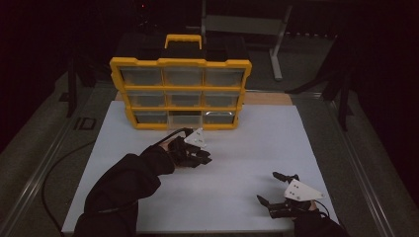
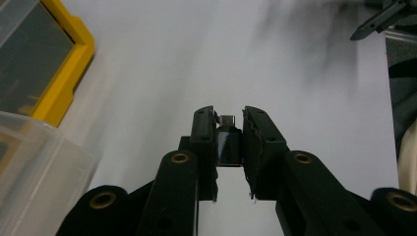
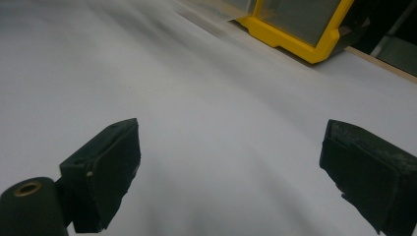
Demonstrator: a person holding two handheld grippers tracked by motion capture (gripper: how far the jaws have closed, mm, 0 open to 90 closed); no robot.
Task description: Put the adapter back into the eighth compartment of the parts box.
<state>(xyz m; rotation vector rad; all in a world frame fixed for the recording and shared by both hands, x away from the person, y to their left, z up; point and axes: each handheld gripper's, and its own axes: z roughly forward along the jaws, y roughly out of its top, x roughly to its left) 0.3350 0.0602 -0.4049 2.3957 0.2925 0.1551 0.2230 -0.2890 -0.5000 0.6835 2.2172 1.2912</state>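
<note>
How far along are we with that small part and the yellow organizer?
Done: the left gripper is shut on a small dark part, lifted off the white table.
In hand: it hangs near the yellow organizer.
Left: probably placing it in a drawer. The right gripper rests open.

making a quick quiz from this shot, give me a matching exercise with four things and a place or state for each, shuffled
Things:
1. left gripper
2. right gripper
3. yellow organizer
4. small dark part

States or places:
A. stands upright at the far end of the white board
B. jaws wide apart, nothing between them
C. pinched between two black jaws
D. closed on a small item, in front of the drawers

Pairs: 1-D, 2-B, 3-A, 4-C
</note>
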